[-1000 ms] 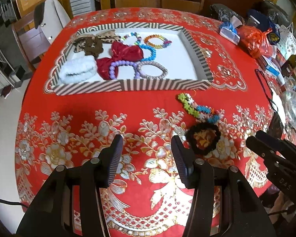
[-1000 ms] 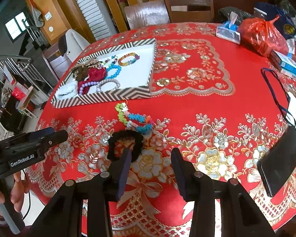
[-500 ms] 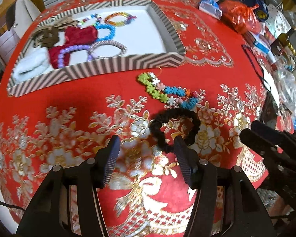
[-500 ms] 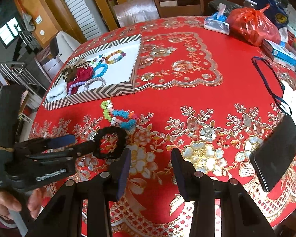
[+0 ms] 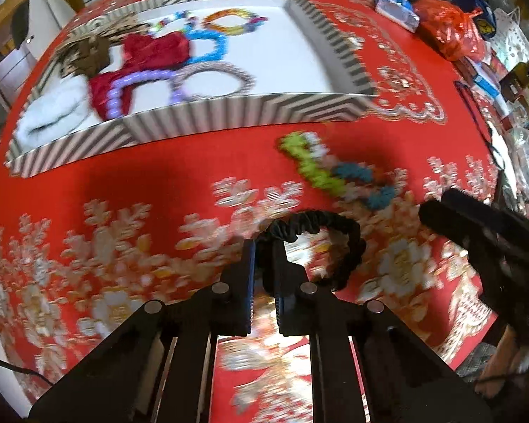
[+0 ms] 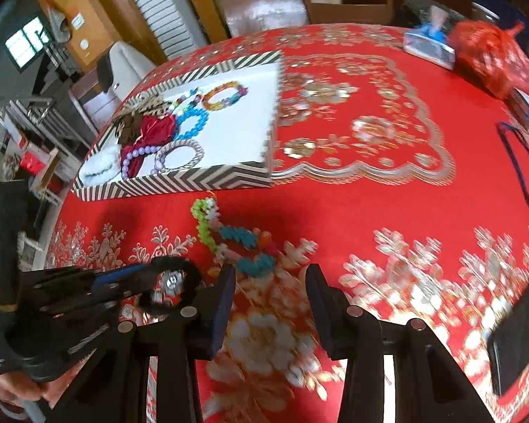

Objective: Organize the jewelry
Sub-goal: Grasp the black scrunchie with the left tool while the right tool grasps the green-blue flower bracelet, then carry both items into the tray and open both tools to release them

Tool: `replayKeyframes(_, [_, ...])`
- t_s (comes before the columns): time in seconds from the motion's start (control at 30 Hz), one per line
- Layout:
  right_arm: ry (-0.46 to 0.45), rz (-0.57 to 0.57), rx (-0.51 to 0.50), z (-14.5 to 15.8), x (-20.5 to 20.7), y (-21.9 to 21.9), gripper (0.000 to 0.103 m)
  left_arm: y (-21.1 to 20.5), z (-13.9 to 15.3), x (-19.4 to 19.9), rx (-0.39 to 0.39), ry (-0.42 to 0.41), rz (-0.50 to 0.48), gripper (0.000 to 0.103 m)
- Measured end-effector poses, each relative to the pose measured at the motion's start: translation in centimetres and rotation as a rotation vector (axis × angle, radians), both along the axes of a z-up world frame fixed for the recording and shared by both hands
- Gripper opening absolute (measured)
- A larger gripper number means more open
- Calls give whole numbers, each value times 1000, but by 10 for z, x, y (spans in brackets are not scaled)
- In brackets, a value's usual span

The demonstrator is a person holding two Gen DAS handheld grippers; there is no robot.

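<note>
My left gripper (image 5: 264, 250) is shut on a black scrunchie (image 5: 338, 227), pinching its left side just over the red tablecloth; it also shows in the right wrist view (image 6: 172, 264). A green, white and teal flower bracelet (image 5: 335, 176) lies just beyond it, also in the right wrist view (image 6: 229, 236). The striped jewelry tray (image 5: 250, 112) at the back holds several bracelets and scrunchies. My right gripper (image 6: 269, 278) is open and empty, near the flower bracelet.
A red plastic bag (image 6: 490, 56), a tissue pack (image 6: 428, 44) and other clutter sit at the table's right side. A black phone (image 6: 522, 338) and a blue cord (image 6: 522, 172) lie at the right. Chairs (image 6: 342, 0) stand behind the table.
My left gripper moved forward and closed on the black scrunchie. My right gripper stayed open and shifted slightly toward the flower bracelet.
</note>
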State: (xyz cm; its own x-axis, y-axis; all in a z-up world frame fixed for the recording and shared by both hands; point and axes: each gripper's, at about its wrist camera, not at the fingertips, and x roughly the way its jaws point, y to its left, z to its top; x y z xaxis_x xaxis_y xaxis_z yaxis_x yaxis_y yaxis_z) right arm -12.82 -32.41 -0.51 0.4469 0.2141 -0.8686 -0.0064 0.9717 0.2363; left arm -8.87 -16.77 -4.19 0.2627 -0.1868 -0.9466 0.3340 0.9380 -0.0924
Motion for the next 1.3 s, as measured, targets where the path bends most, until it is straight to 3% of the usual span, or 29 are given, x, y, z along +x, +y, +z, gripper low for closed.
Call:
replayKeyframes(0.1, [34, 25, -62, -13, 11, 10, 27, 20, 0, 3, 4, 12, 21, 7])
replayKeyframes(0.4, [37, 65, -50, -15, 13, 8, 9, 40, 5, 7, -23, 18, 62, 7])
replayKeyframes(0.57, [40, 27, -2, -10, 5, -3, 9, 38, 9, 7, -25, 6, 55, 7])
replayKeyframes(0.93, [25, 6, -46, -9, 12, 3, 12, 42, 15, 2, -3, -25, 40, 7])
replayKeyframes(1.13, [22, 43, -115, -17, 15, 16, 15, 43, 10, 2, 11, -17, 39, 7])
replayKeyframes(1.3, [32, 49, -106, -16, 18, 15, 12, 43, 2, 4, 20, 0, 39, 7])
